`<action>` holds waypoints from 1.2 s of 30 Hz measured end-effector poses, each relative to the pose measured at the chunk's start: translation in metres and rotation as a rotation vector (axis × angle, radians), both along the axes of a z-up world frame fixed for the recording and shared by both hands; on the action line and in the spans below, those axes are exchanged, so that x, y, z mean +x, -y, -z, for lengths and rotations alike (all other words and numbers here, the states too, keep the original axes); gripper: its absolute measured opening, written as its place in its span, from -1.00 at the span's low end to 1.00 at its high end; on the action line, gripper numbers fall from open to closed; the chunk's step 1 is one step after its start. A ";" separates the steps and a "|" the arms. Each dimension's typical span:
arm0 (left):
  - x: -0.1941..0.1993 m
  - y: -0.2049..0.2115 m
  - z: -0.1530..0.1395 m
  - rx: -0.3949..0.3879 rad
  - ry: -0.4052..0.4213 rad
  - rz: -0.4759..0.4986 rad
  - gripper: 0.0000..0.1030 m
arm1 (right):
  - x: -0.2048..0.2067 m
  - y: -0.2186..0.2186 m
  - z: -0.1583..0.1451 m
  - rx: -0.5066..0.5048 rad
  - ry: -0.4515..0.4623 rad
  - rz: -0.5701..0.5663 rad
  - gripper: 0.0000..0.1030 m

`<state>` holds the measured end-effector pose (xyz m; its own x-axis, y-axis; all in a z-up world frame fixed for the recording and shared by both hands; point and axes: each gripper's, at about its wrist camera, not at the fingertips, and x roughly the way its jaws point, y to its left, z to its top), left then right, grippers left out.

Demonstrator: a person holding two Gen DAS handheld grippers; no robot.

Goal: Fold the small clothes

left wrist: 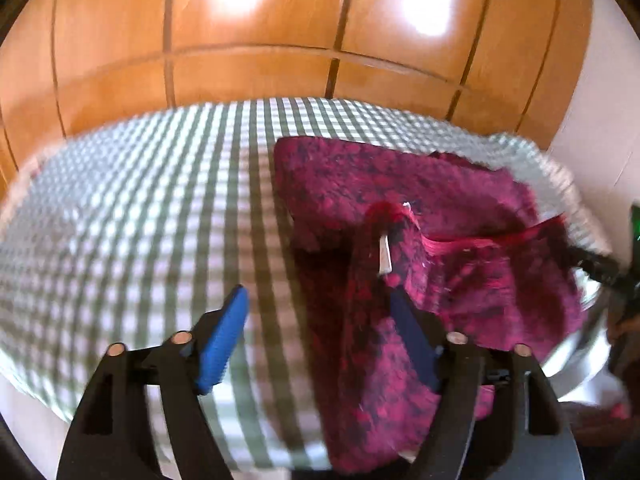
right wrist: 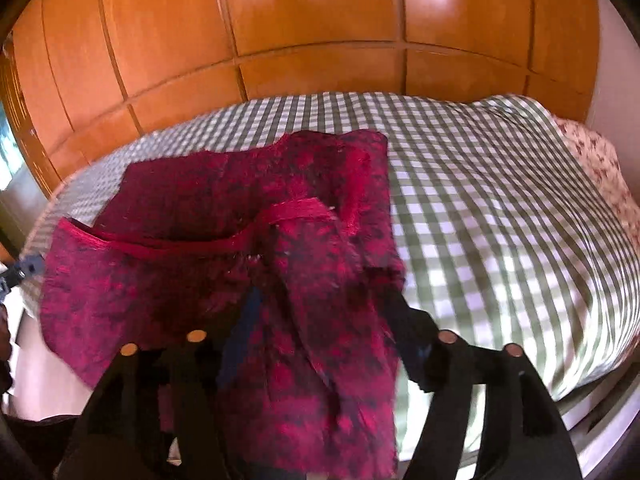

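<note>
A small magenta garment (left wrist: 360,184) with dark mottling, a red neckline trim and a white label lies on the green-and-white checked bedspread (left wrist: 140,200). My left gripper (left wrist: 316,294) is open over the garment's left edge. Its left blue finger (left wrist: 224,340) is over bare bedspread, and cloth drapes against its right finger. In the right wrist view the same garment (right wrist: 200,200) is folded over itself. A flap of it hangs between the spread fingers of my right gripper (right wrist: 322,296), which is open. The blur hides how the cloth touches the pads.
Glossy wooden wardrobe panels (left wrist: 256,60) rise just behind the bed. A floral pillow (right wrist: 592,160) sits at the bed's far right corner. The bedspread stretches bare to the left (left wrist: 100,240) and to the right (right wrist: 500,220) of the garment. The mattress edge runs along the near side.
</note>
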<state>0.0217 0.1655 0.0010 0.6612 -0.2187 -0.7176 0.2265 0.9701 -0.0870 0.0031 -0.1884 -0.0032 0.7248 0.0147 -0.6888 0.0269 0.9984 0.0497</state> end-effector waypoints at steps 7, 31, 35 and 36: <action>0.018 0.027 0.004 0.065 0.009 0.003 0.80 | 0.017 -0.005 0.046 -0.003 -0.067 0.002 0.77; 0.020 0.039 0.012 0.154 0.040 -0.030 0.86 | 0.006 -0.001 0.057 0.099 0.007 0.002 0.96; 0.017 0.035 0.011 0.153 0.040 -0.041 0.86 | 0.004 -0.002 0.052 0.086 0.001 0.007 0.96; 0.017 0.034 0.011 0.152 0.040 -0.043 0.86 | 0.006 -0.003 0.052 0.089 -0.004 0.009 0.96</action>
